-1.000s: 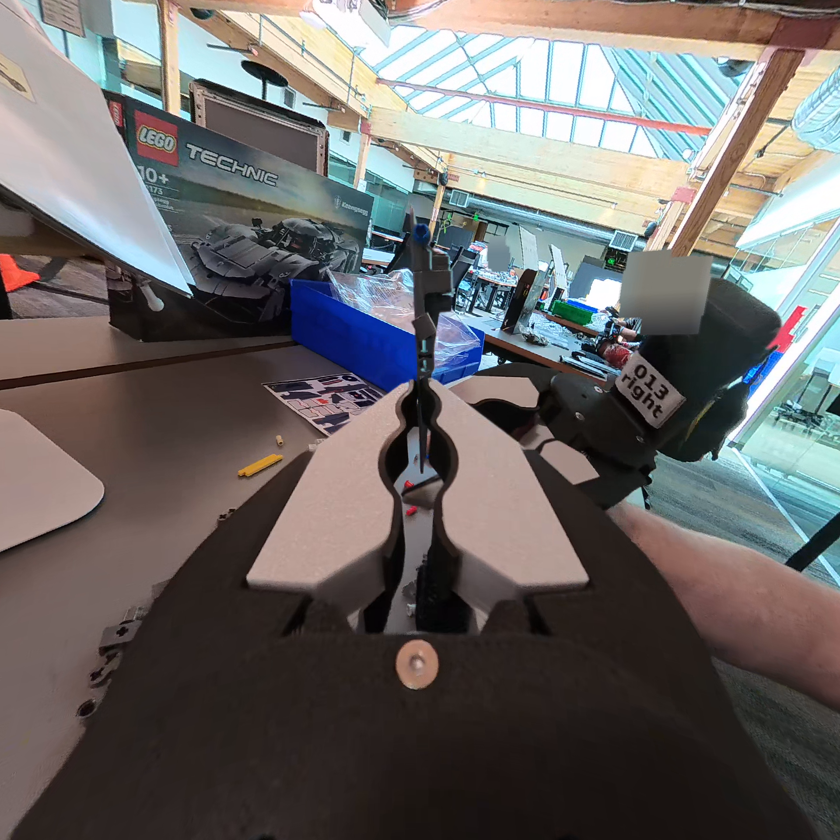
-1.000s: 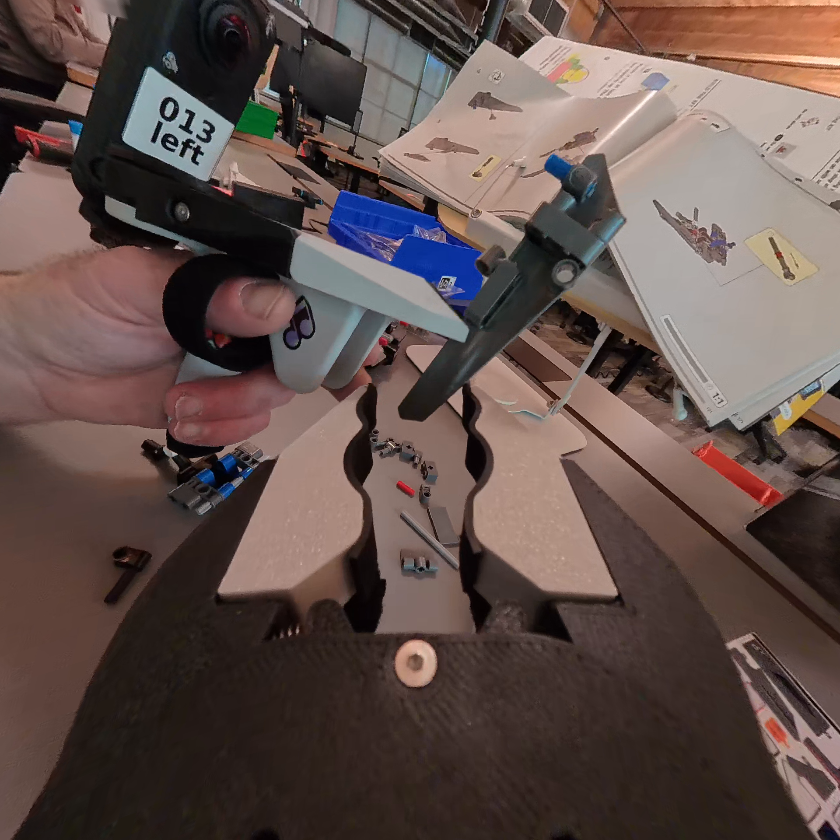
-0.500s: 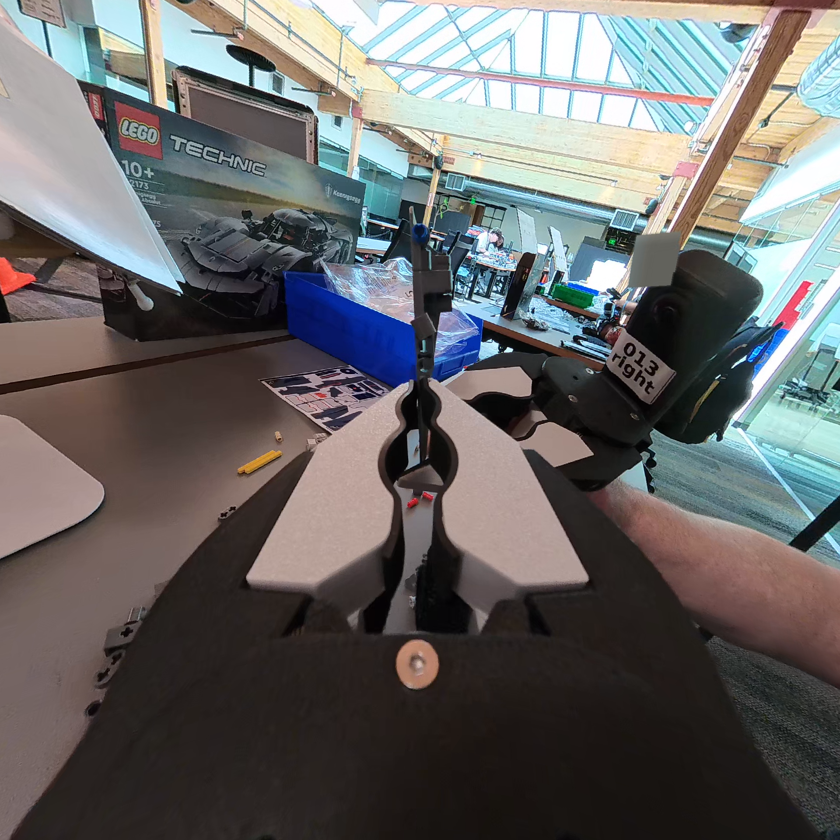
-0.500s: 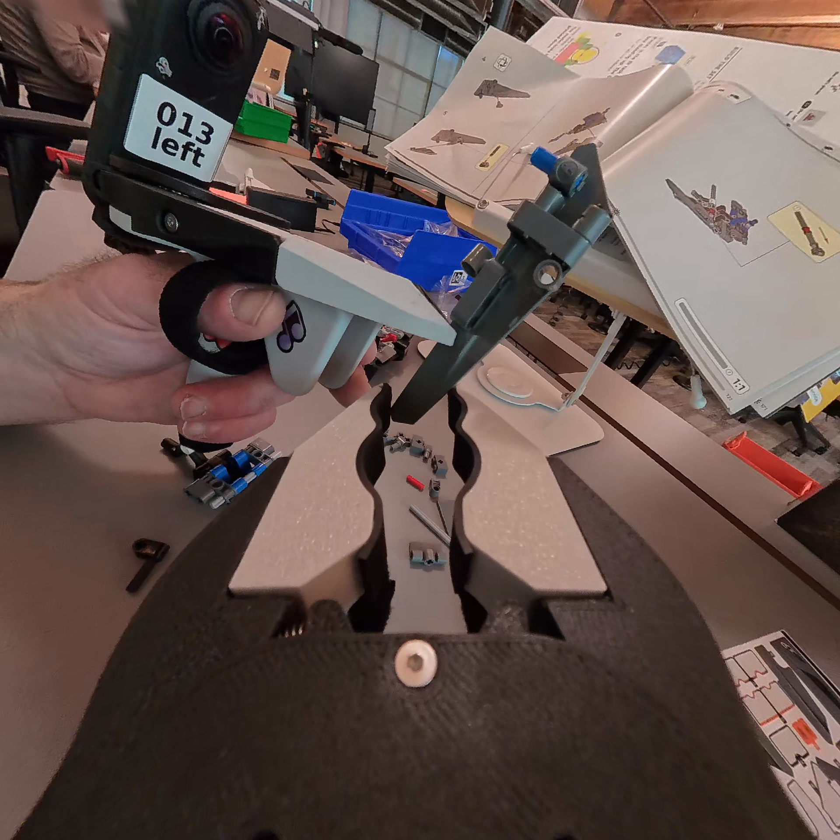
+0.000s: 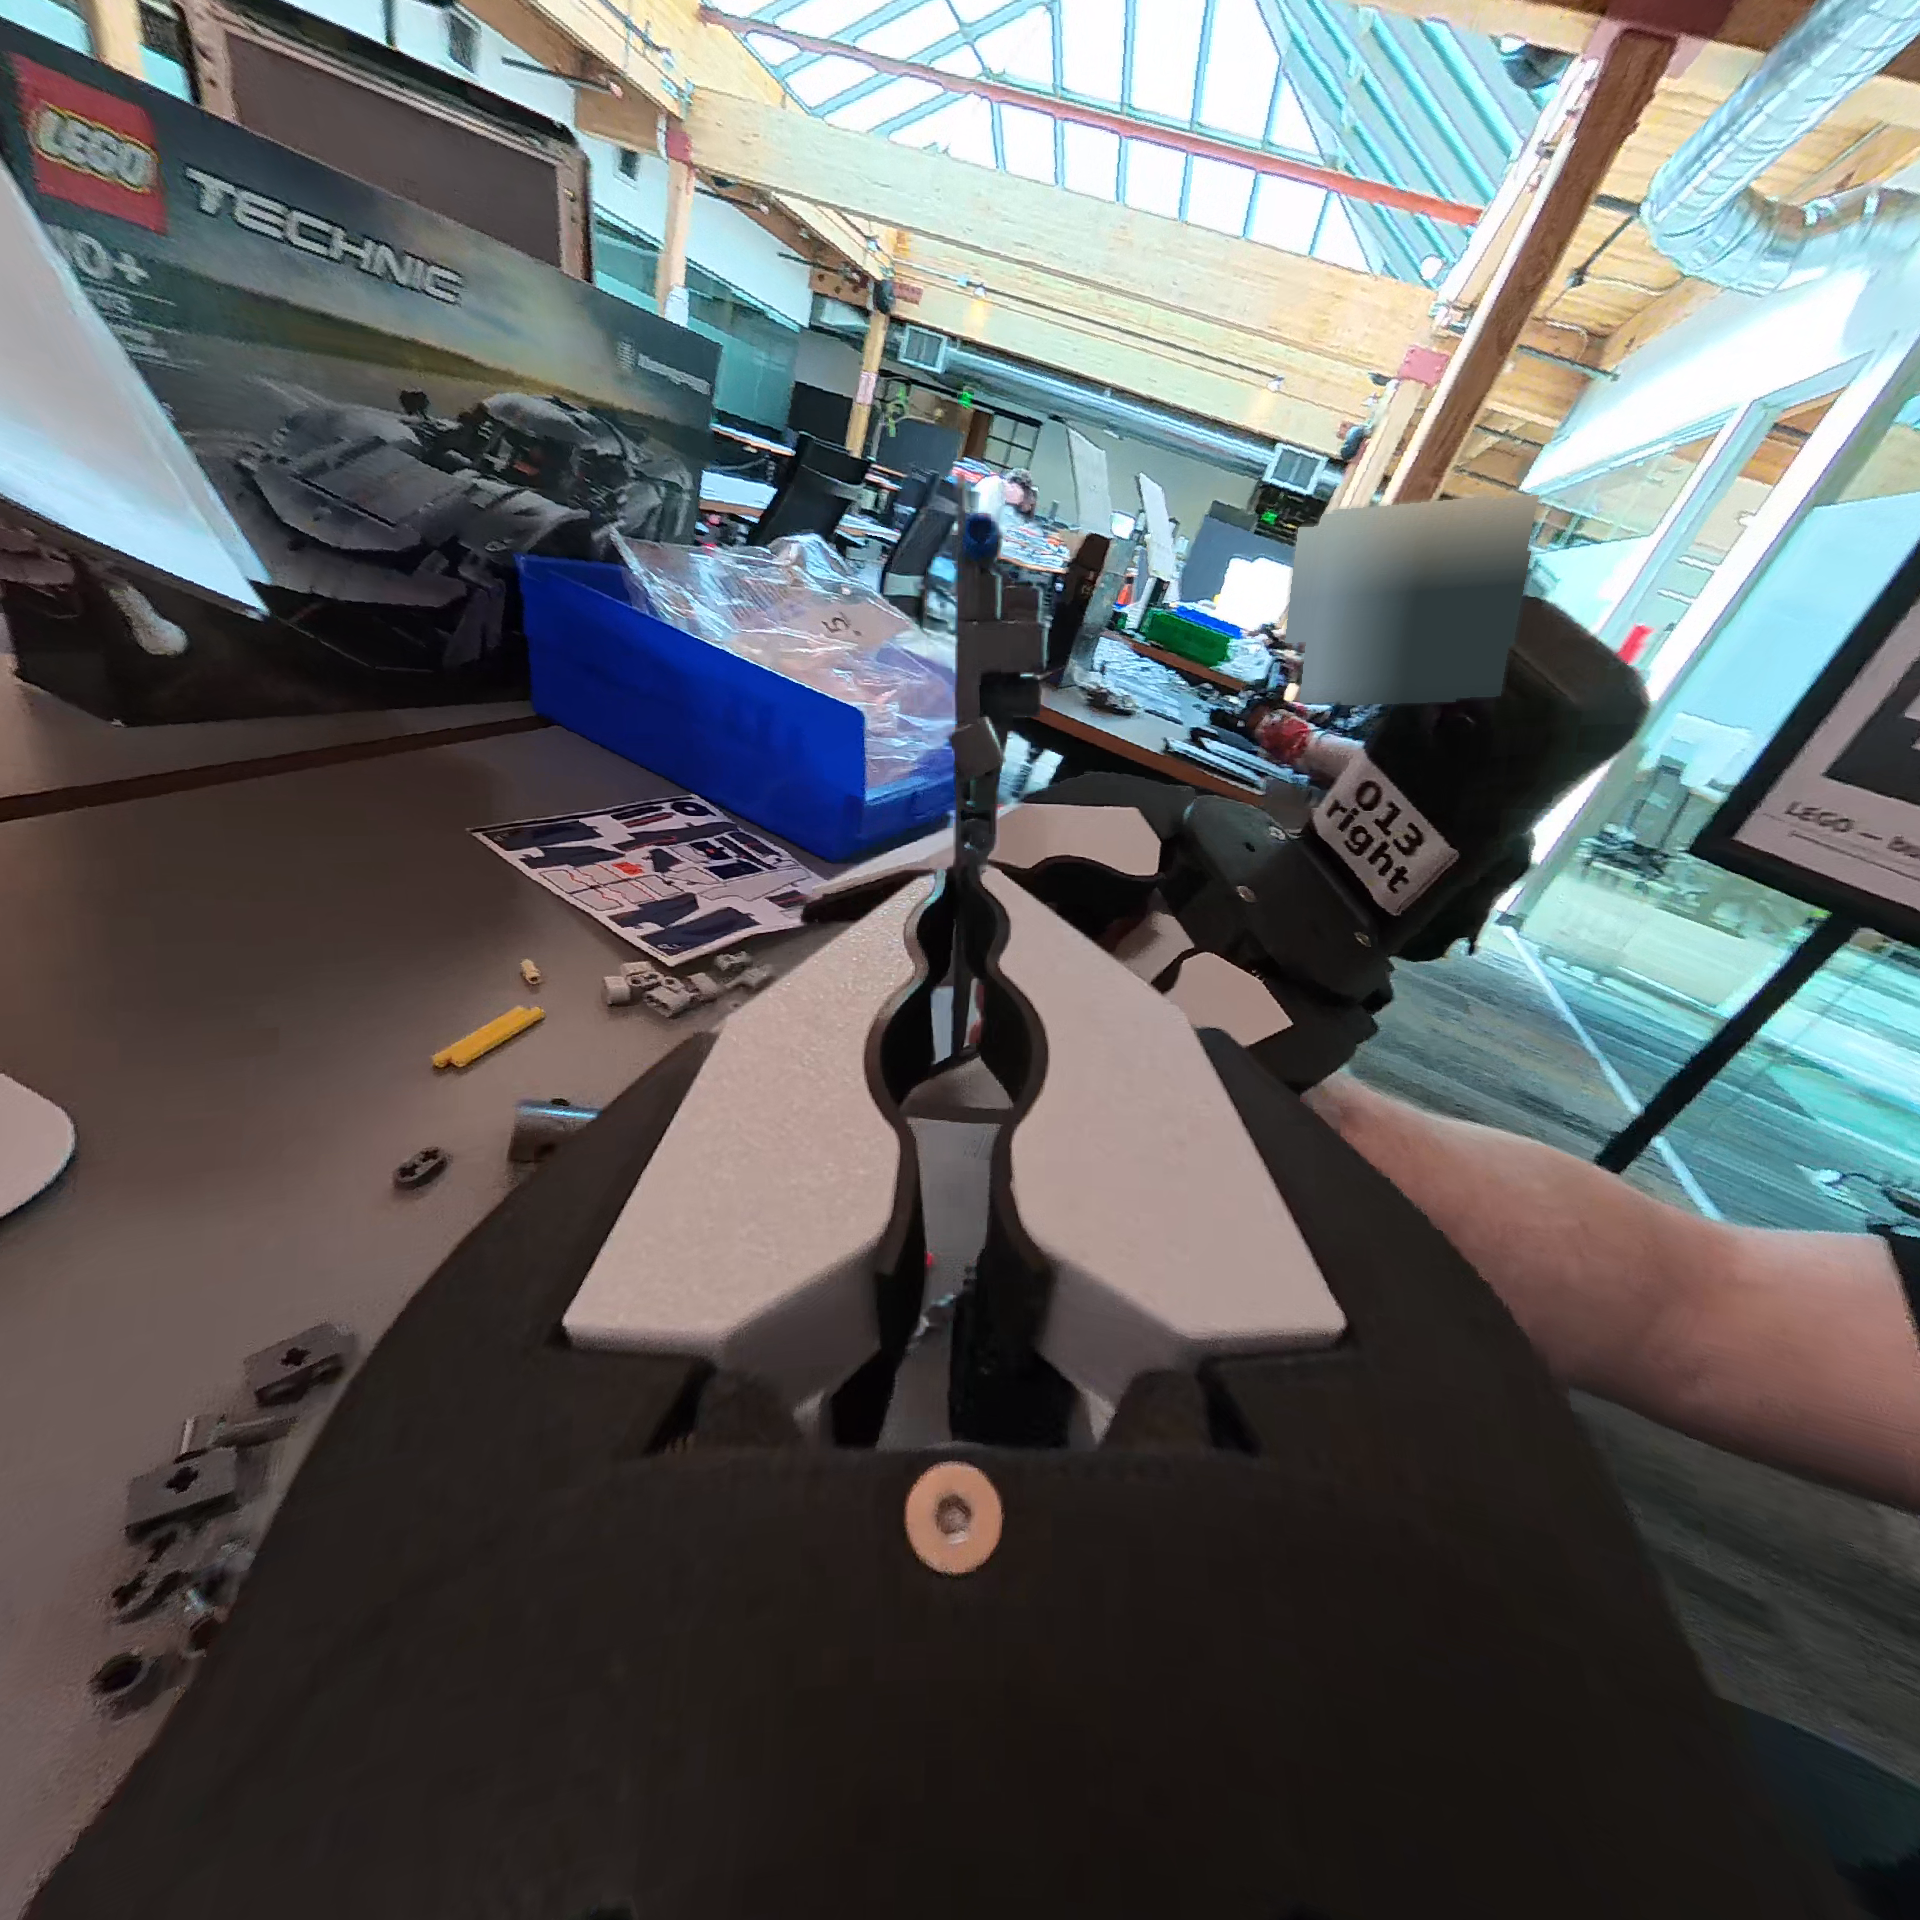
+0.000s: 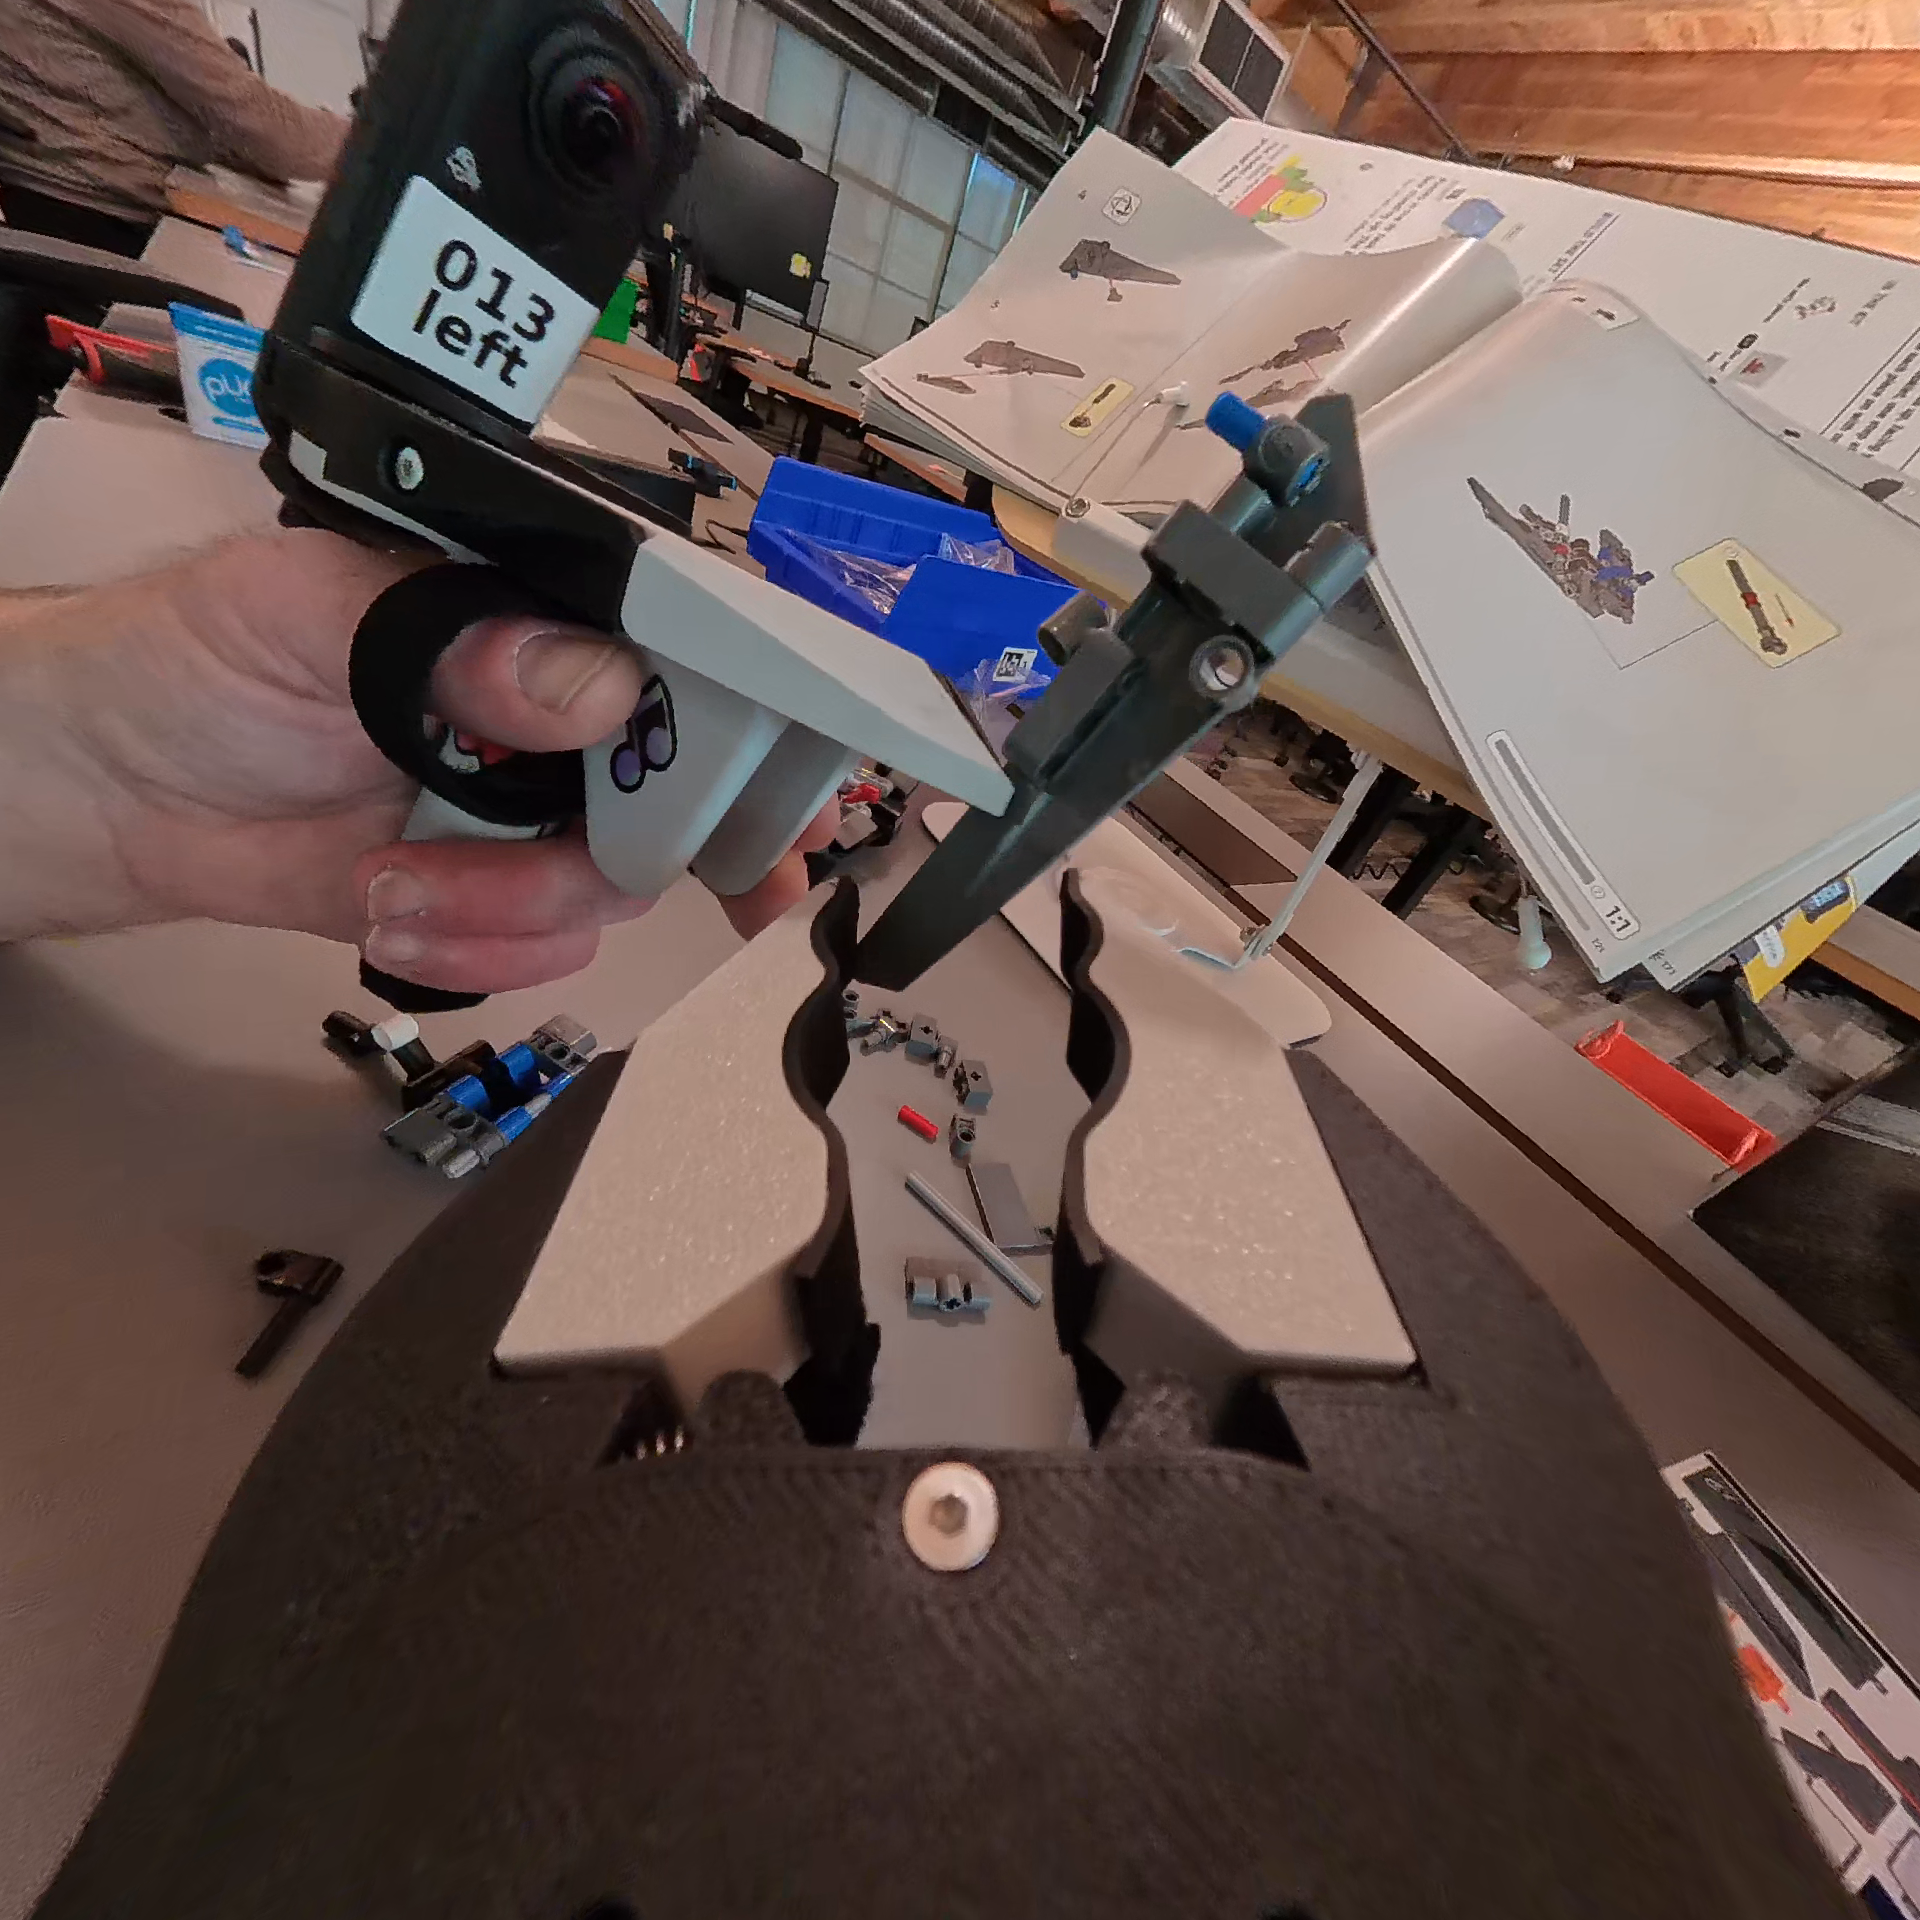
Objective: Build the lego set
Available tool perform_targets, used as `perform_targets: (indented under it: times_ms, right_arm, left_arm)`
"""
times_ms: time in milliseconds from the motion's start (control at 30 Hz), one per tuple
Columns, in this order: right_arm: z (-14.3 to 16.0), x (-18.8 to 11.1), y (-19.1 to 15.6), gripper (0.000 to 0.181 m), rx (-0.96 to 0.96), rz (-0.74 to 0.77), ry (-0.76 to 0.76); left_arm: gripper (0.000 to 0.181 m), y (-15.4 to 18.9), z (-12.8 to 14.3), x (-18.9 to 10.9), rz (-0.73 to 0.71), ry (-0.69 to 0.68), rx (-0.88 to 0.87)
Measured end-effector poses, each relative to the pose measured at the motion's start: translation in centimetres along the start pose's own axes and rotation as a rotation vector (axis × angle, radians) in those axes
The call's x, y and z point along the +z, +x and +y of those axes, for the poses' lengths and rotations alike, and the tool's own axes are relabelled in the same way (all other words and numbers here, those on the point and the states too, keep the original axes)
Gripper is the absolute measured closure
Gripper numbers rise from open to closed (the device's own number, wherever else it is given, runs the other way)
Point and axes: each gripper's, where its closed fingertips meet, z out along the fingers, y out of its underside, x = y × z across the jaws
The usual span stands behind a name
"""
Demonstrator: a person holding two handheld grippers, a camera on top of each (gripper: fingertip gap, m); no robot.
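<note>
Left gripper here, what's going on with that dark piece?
A person is building a Lego set with two handheld grippers. The left gripper is shut on a dark Lego assembly with a blue pin on top, held above the table. The right gripper is open and empty over loose small parts.

On the worktop (image 5: 260, 935), the set box (image 5: 343, 416) stands at the back left, with the parts bin (image 5: 717, 717) just right of it and plastic bags (image 5: 790, 623) lying in the bin. The sticker sheet (image 5: 649, 873) lies before the bin; loose pieces (image 5: 675, 985) lie just before the sheet. In the right wrist view, the open instruction booklet (image 6: 1558, 540) rests tilted on a stand (image 6: 1278, 925) at the right, behind a scatter of small parts (image 6: 935, 1049).
</note>
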Motion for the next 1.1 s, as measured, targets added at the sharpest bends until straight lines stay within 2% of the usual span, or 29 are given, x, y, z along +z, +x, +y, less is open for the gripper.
perform_targets:
  times_ms: [367, 1100]
  right_arm:
    - [-0.7, -0.2, -0.7, 0.142, -0.064, -0.009, 0.023]
    - [-0.7, -0.1, -2.0, 0.147, -0.195, -0.015, 0.010]
  left_arm:
    - [0.181, 0.5, -0.2, -0.6, 0.133, -0.010, -0.109]
    - [0.181, 0.6, -0.2, -0.9, 0.178, -0.027, -0.168]
